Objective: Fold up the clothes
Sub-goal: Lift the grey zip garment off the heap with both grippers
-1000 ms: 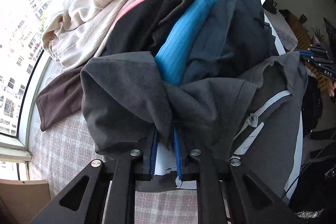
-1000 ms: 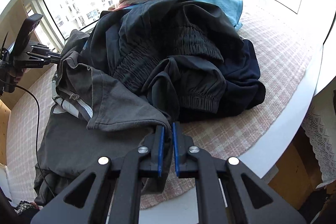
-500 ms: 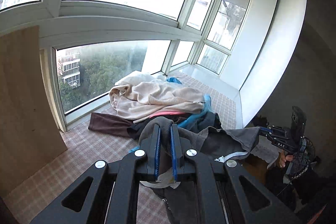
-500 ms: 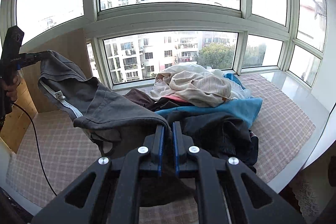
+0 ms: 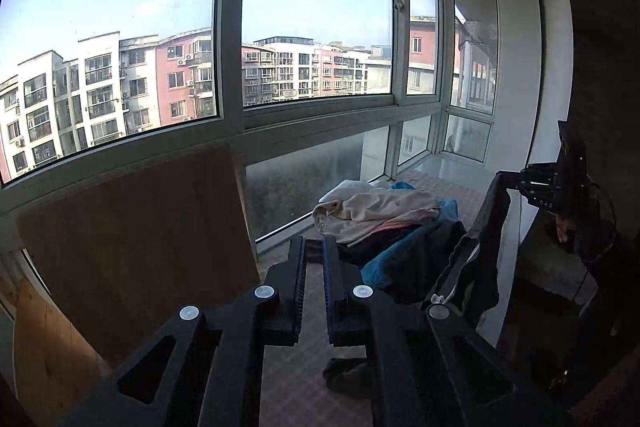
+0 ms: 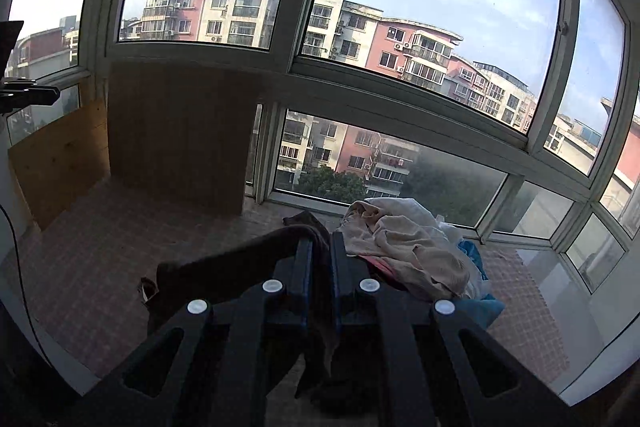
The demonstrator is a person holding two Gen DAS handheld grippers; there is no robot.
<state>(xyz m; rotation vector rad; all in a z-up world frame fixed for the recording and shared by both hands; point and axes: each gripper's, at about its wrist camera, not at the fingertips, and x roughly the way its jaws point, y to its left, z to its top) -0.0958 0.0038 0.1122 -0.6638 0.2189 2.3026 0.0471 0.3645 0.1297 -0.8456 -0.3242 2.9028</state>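
Ok so the right gripper (image 6: 320, 267) is clamping a dark grey garment (image 6: 224, 267). Its jaws are pinched right on the cloth, which is draping off to the left and hanging down under them, up in the air above the checked mat (image 6: 100, 247). In the left wrist view the same garment is dangling from that gripper with a pale zipper (image 5: 440, 297) showing near the bottom.

The left gripper (image 5: 314, 283) is the iffy one. Its jaws are sitting with only a thin gap, and I honestly can't tell if any cloth is caught in there. I'm seeing mat through the gap and a dark scrap (image 5: 344, 371) below it. The rest of the pile (image 6: 400, 243) is lying on the mat by the window, off to the right.

My guess is we're at the shake-it-out stage, before any real fold. To do that well:
- get the left jaws on a matching corner or hem, not a random bunch
- pull both grippers apart until the cloth is hanging flat
- keep it clear of the pile so nothing is snagging
- lay it on the bare mat on the left, zipper side sorted first
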